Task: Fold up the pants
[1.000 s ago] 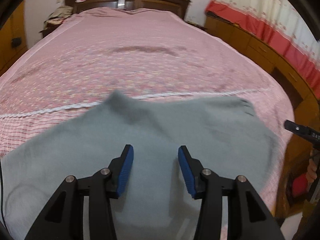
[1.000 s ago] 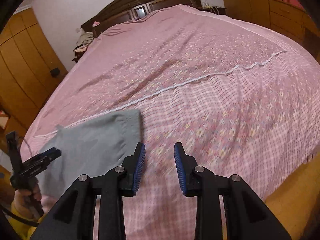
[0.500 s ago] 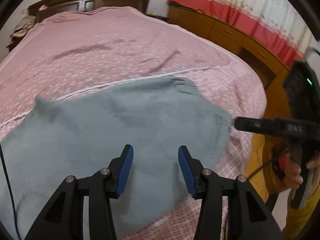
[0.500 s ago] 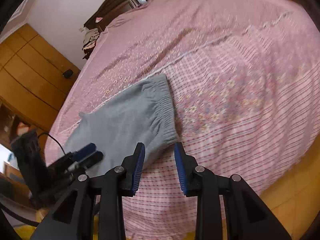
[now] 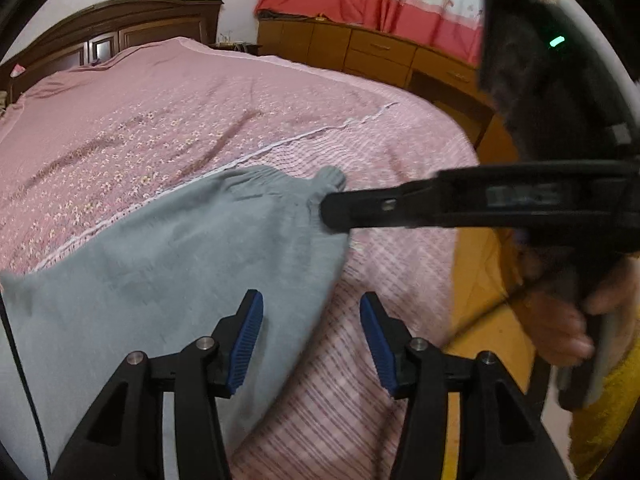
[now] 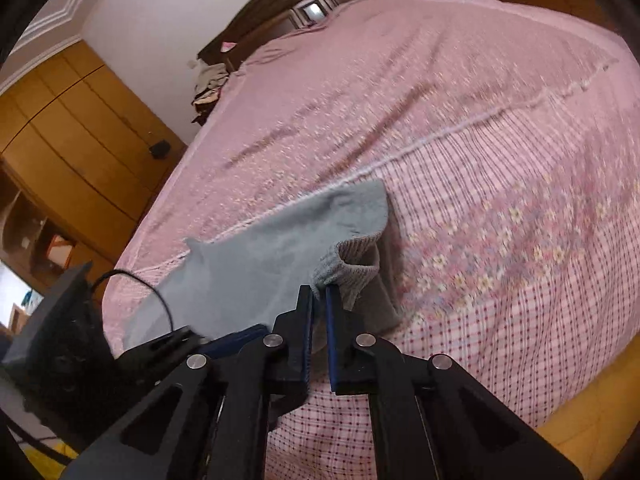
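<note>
Right gripper (image 6: 319, 300): jaws pressing together on the ribbed waistband edge of the grey pants (image 6: 272, 264), lifting that corner so the band is curling open just beyond the blue pads. In the left wrist view the same gripper (image 5: 332, 210) is reaching in from the right side, its tip touching the waistband corner; a hand (image 5: 568, 312) is gripping its handle, above a yellow sleeve (image 5: 600, 408).

Left gripper (image 5: 310, 320): jaws standing apart and opening a little wider, nothing clamped between them; the left pad (image 5: 246, 340) is hovering over the pants' edge, the right one over bare bedspread. In the right wrist view it (image 6: 224, 342) is lying just left of the right gripper's fingers.

Pants (image 5: 168, 264): lying spread flat, running from both grippers leftward along the near part of the bed.

Pink floral and checked bedspread (image 5: 168, 120): stretching beyond the pants in every direction.

Dark wooden headboard (image 5: 120, 28): standing at the far end.

Wooden drawer cabinet (image 5: 360, 48): standing far right, contents hidden.
</note>
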Motion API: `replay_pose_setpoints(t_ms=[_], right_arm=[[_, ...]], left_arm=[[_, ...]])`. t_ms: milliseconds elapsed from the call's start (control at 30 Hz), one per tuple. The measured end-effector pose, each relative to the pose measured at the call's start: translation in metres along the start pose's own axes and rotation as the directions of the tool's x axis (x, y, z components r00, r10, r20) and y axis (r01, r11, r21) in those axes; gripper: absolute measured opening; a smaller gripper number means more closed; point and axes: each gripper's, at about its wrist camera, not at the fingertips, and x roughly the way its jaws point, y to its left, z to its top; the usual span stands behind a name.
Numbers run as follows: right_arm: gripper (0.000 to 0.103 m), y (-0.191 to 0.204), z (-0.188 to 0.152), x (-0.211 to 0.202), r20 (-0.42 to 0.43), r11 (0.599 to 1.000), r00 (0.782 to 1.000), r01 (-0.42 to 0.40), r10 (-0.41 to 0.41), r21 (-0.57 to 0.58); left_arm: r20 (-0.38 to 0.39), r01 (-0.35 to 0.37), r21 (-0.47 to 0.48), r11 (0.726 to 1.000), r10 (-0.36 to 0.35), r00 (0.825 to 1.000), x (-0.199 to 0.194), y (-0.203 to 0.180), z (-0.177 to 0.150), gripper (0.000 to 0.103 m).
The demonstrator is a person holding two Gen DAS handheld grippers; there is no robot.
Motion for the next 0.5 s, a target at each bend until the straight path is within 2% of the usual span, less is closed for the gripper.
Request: replay_pose_setpoints(t_ms=[67,100,133,233,367,500], right_arm=[[0.008,-0.001,0.001,-0.005,0.008,1.000,1.000,0.004,-0.004,-0.011],[0.008,-0.003,0.000,-0.007,0.011,1.000,1.000,0.012,-0.012,-0.008],[0.008,-0.008,-0.001,-0.010,0.017,1.000,1.000,0.015,-0.015,0.006],[0.021,-0.024,-0.005,-0.015,0.027,0.998,1.000,0.005,-0.007,0.067],[0.021,-0.039,-0.016,0.000,-0.030,0.992,0.999,0.025,-0.021,0.122],[0.022,-0.037,-0.023,0.030,-0.106,0.993,0.994,0.033,-0.020,0.116]], left_arm=[[0.004,-0.011,-0.025,1.000,0.011,1.000,0.005,0.007,0.003,0.035],[0.002,-0.004,-0.039,0.999,0.005,1.000,0.006,0.011,0.004,0.013],[-0.006,-0.003,-0.059,0.998,0.003,1.000,0.007,0.016,0.005,0.008],[0.020,-0.006,-0.125,0.992,0.009,1.000,0.000,0.031,0.006,0.006],[0.062,-0.015,-0.161,0.987,0.026,0.998,-0.015,0.043,0.011,0.006],[0.091,-0.015,-0.171,0.985,0.030,0.995,-0.025,0.045,0.018,0.005]])
